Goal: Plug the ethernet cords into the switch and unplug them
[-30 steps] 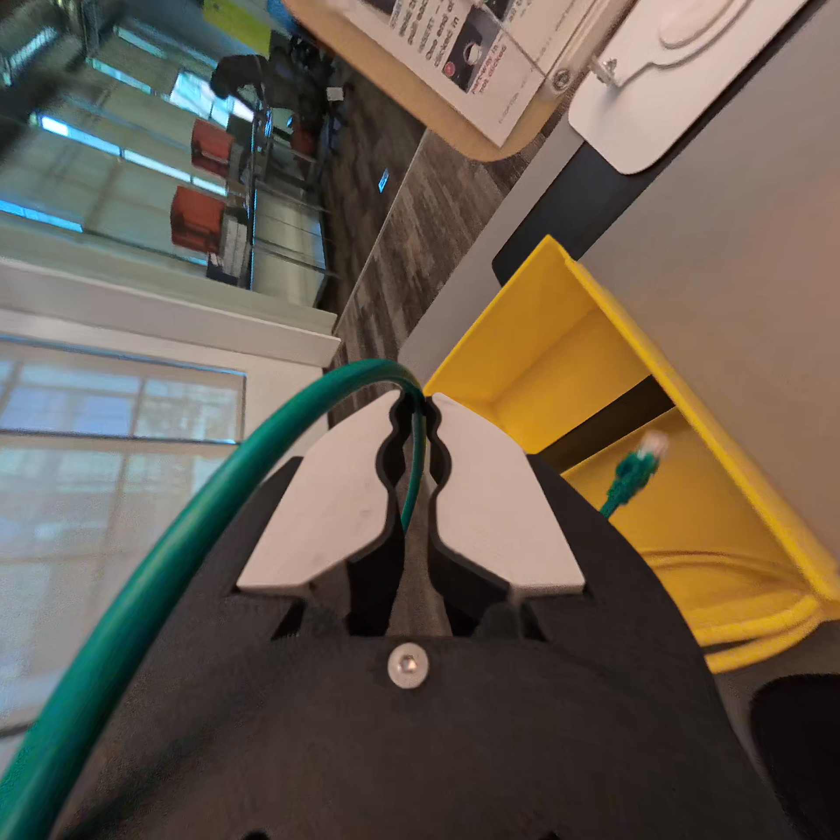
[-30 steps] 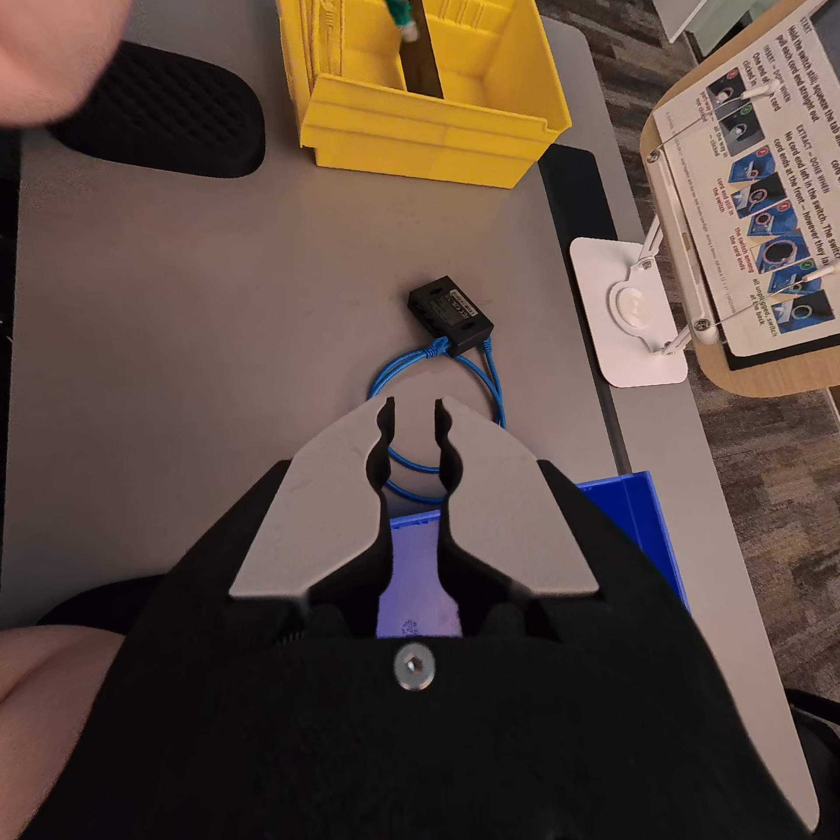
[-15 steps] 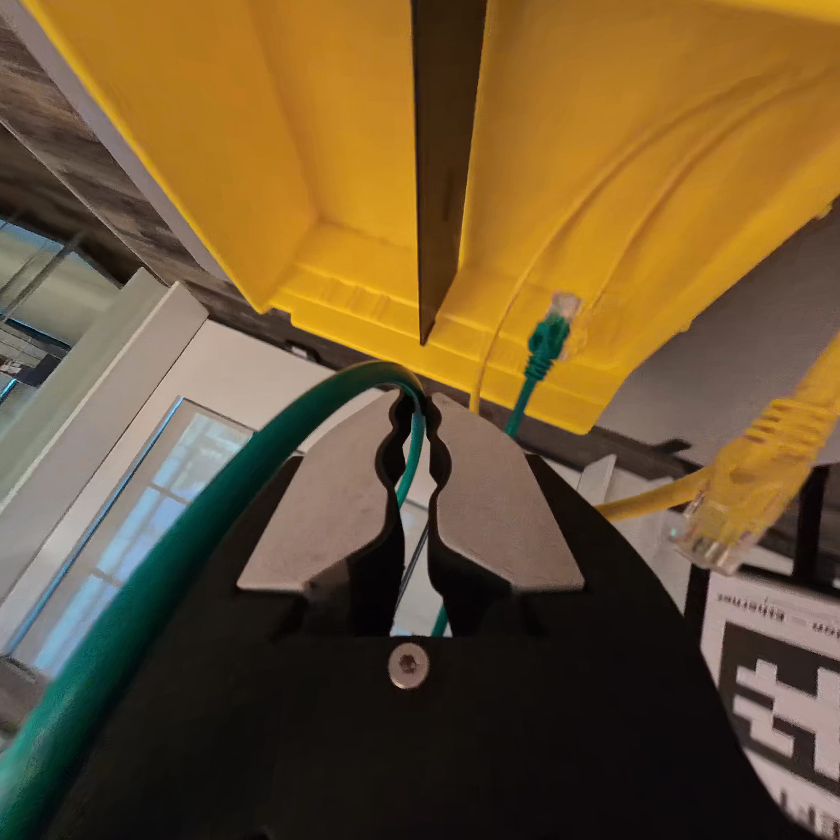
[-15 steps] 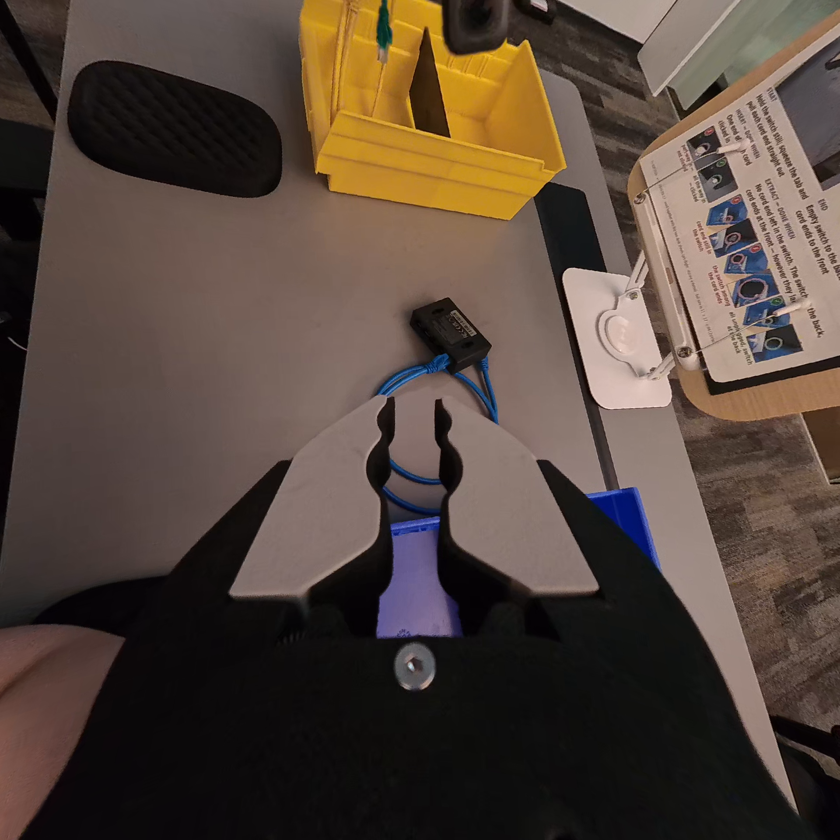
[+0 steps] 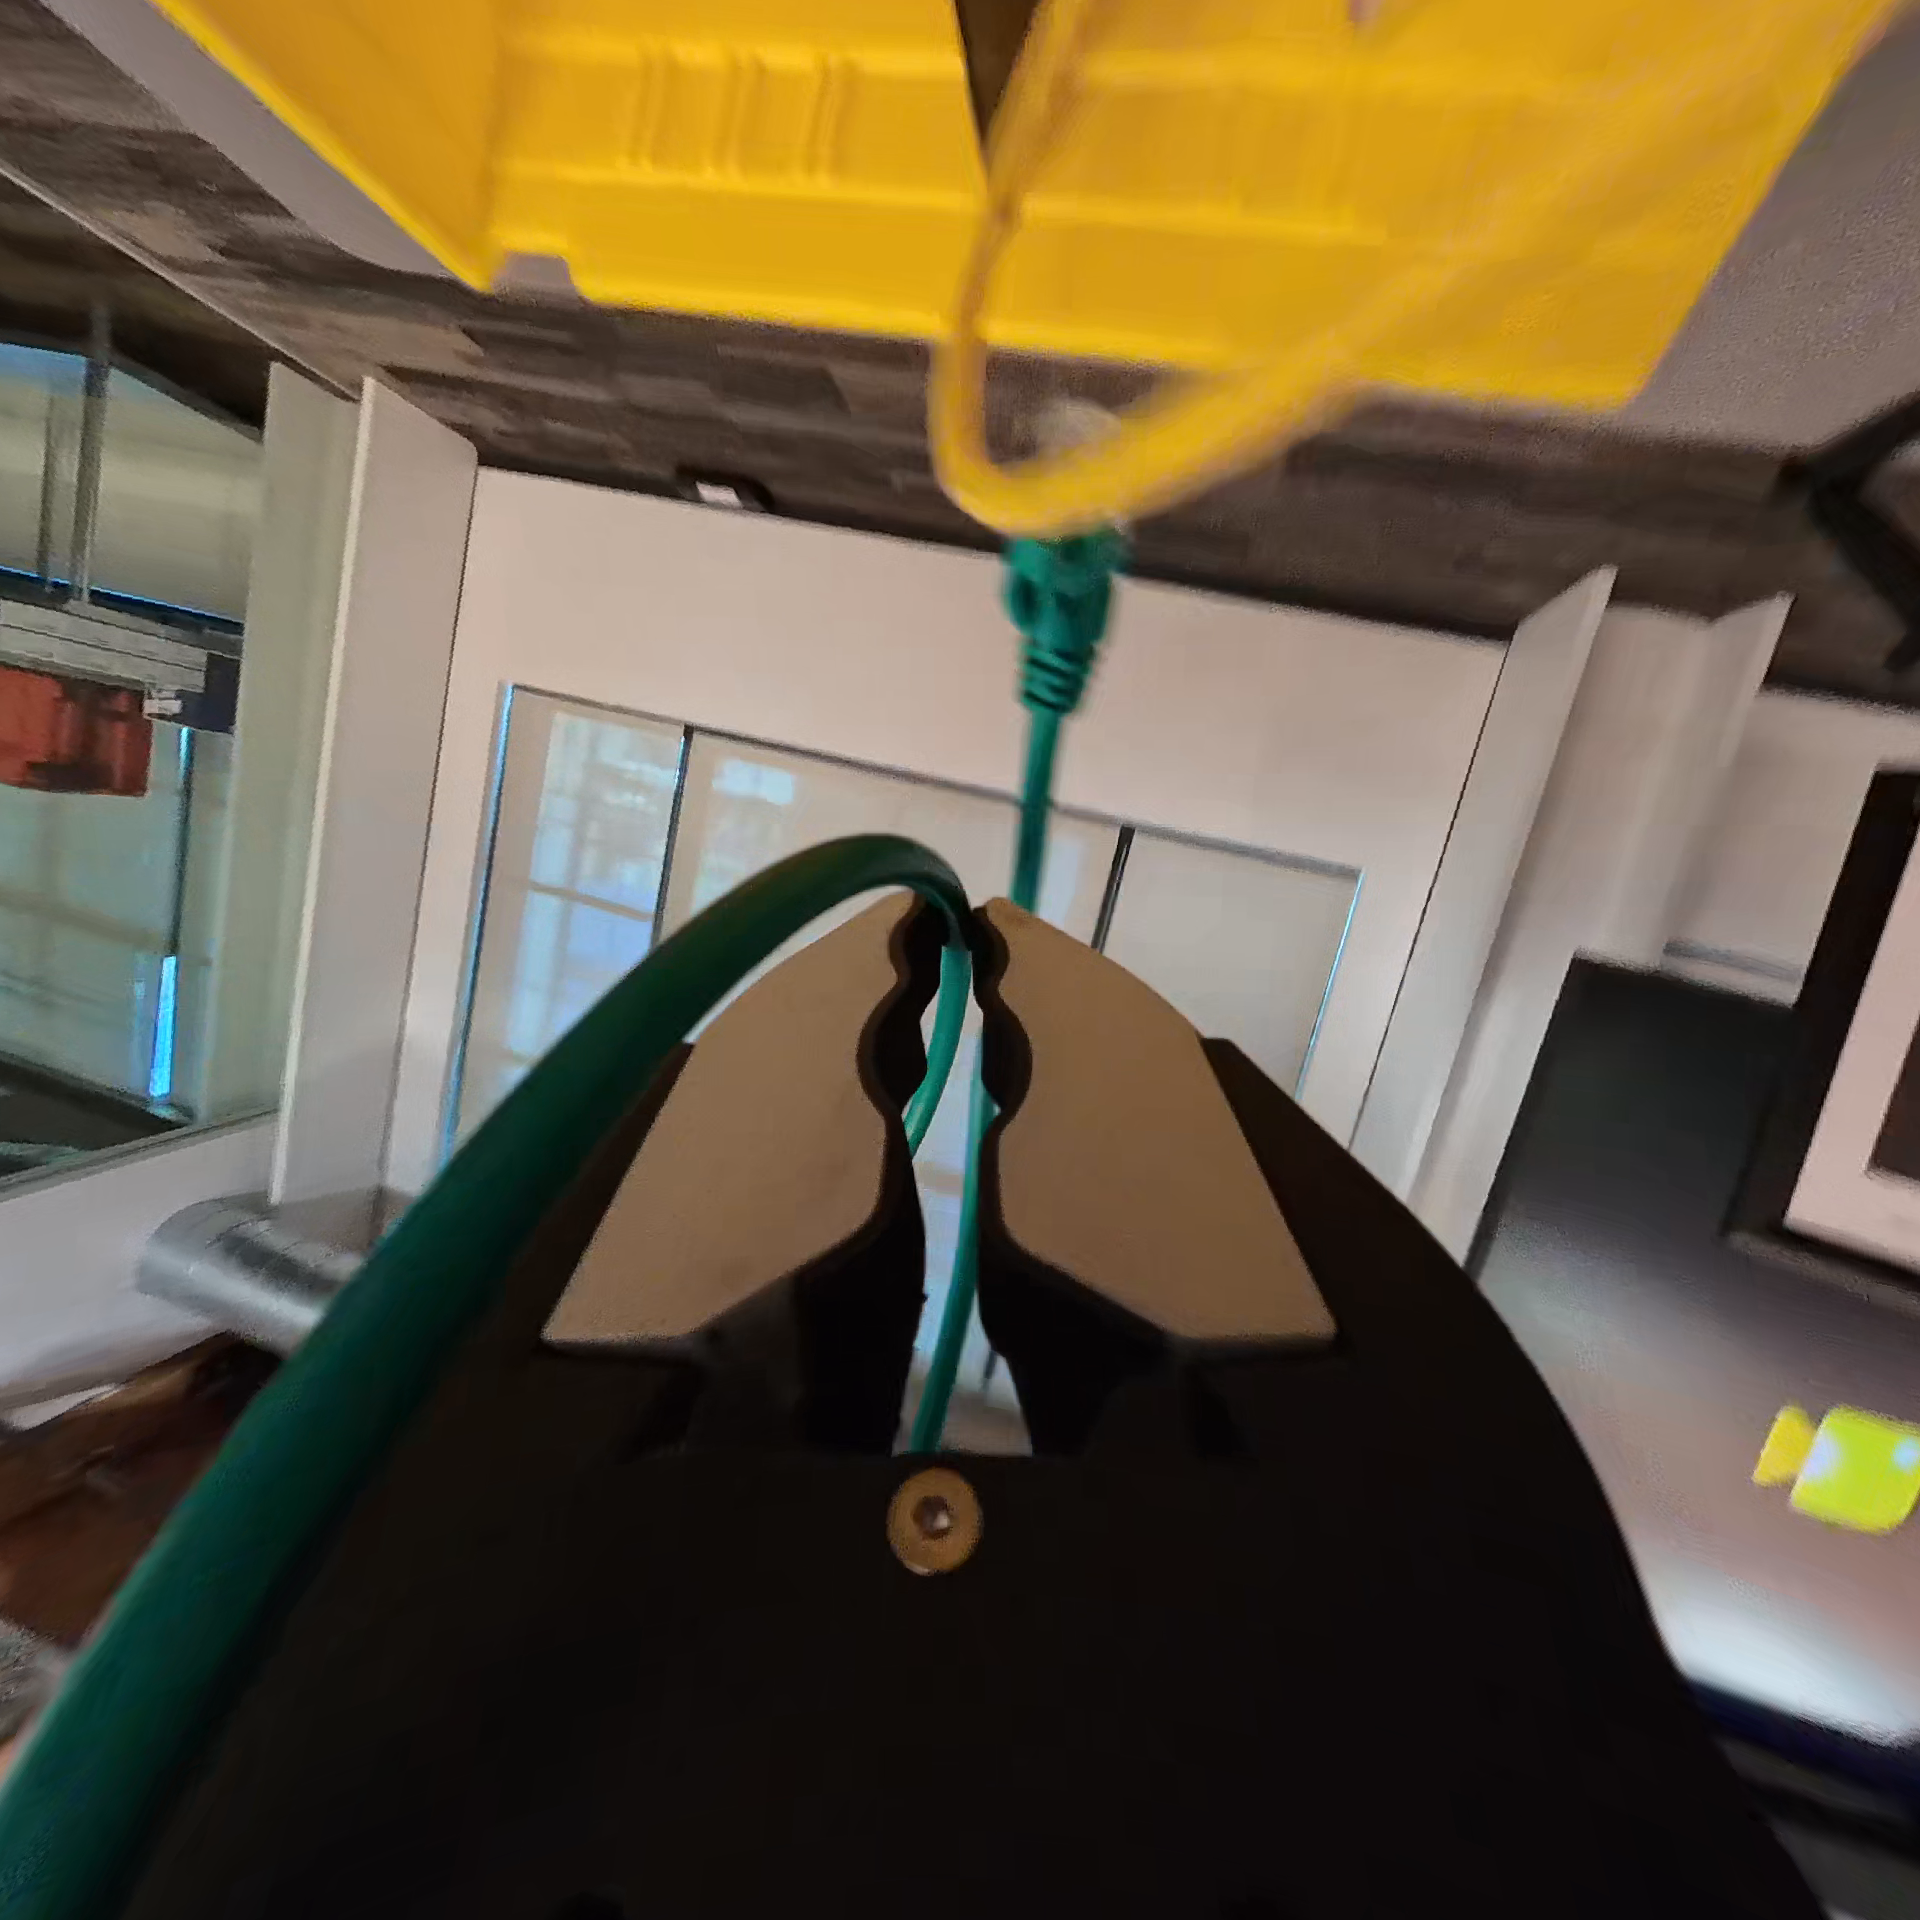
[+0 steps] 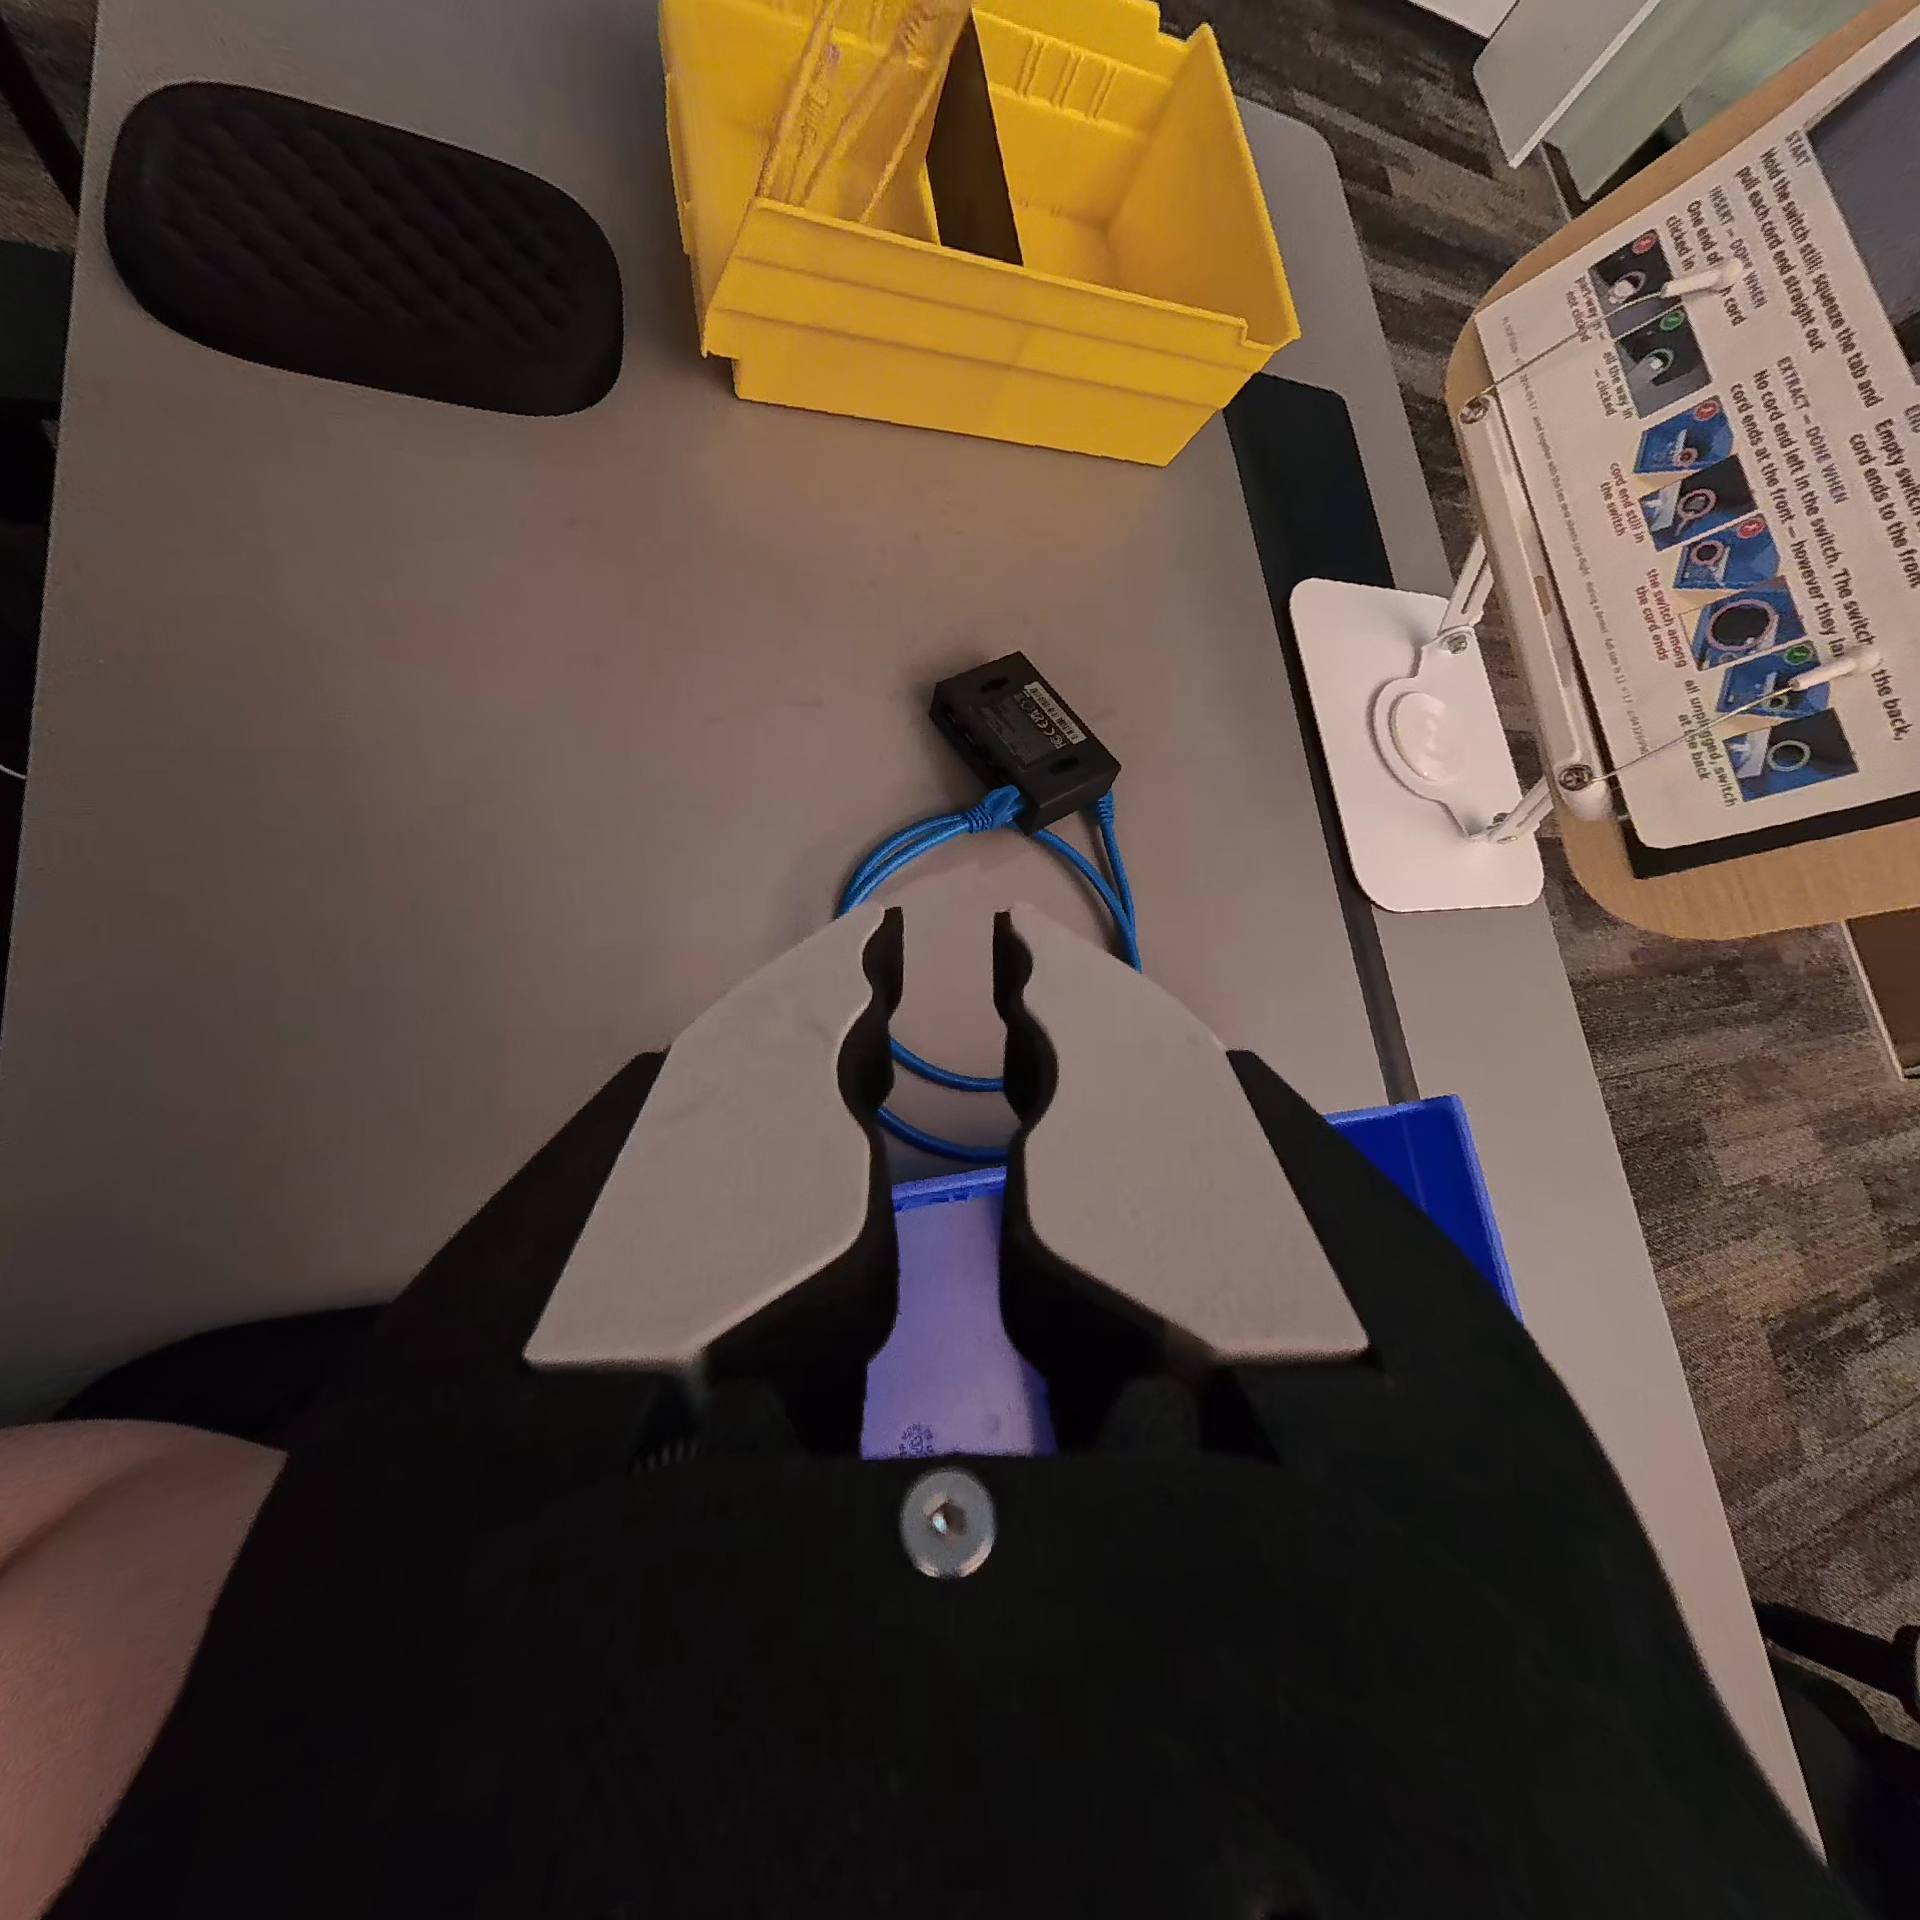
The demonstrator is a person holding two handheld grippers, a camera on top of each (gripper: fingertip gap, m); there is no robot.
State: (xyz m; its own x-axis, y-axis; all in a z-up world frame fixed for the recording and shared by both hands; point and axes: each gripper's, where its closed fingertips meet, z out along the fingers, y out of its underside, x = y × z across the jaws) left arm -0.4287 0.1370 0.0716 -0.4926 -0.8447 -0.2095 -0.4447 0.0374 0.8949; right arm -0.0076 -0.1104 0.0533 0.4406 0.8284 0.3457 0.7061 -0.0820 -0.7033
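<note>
My left gripper (image 5: 948,912) is shut on a green ethernet cord (image 5: 436,1226), which loops over the left finger. The cord's green plug (image 5: 1058,613) hangs ahead, caught by a yellow cord loop (image 5: 997,457) coming from the yellow bin (image 5: 727,145), which fills the top of the tilted left wrist view. My right gripper (image 6: 945,920) is open and empty above the grey table (image 6: 416,727). The black switch (image 6: 1023,740) lies ahead of it with a blue cord (image 6: 914,852) plugged in and coiled toward the gripper.
The yellow bin (image 6: 987,343), with a black divider and yellow cords, stands at the table's far side. A black pad (image 6: 353,249) lies far left. A blue bin (image 6: 1434,1174) sits under my right gripper. A white stand (image 6: 1423,748) holds an instruction sheet at right. Spacing between my two grippers at the tips: around 50 cm. My right gripper's tips are some 25 cm from the black switch (image 6: 1023,740).
My left gripper has lifted the green cord up and away from the yellow bin, dragging a yellow cord loop with the plug. The right gripper has barely moved and stays open.
</note>
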